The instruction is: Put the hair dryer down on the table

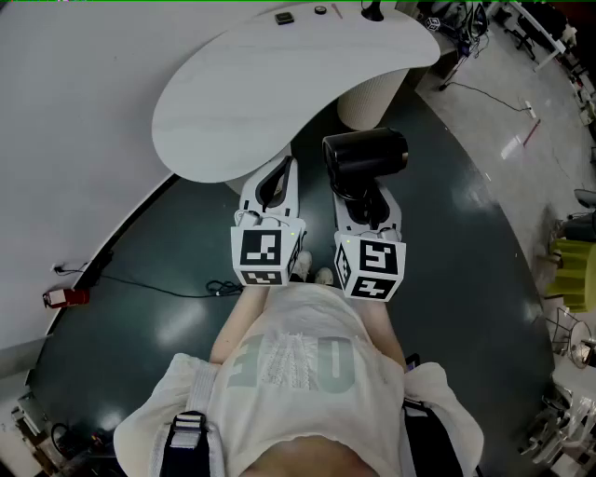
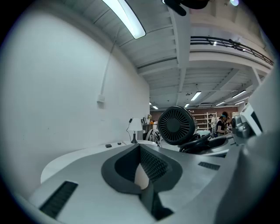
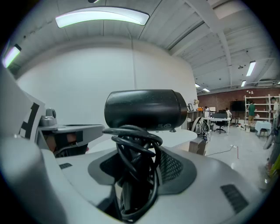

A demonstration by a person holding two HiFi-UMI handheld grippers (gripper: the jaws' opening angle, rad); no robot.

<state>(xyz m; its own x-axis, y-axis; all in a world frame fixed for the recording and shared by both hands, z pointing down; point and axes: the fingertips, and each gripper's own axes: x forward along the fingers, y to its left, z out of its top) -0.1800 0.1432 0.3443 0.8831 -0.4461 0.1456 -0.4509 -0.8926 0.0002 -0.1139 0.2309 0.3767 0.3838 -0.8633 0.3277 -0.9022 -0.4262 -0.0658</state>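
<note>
A black hair dryer [image 1: 365, 154] with its cord wound round the handle stands upright in my right gripper [image 1: 365, 200], whose jaws are shut on the handle and cord. In the right gripper view the hair dryer's barrel [image 3: 144, 109] lies crosswise above the jaws of that right gripper [image 3: 135, 164]. It hangs over the dark floor, just short of the white curved table [image 1: 279, 74]. My left gripper [image 1: 277, 177] is beside it to the left, shut and empty, its tips at the table's near edge. The left gripper view shows the left gripper [image 2: 140, 153] and the hair dryer's rear grille [image 2: 176, 125].
Two small dark items [image 1: 285, 18] and a lamp base [image 1: 372, 11] sit at the table's far side. A ribbed pedestal [image 1: 371, 98] carries the table. A black cable [image 1: 158, 287] runs across the floor on the left. The person's feet [image 1: 312, 270] are below the grippers.
</note>
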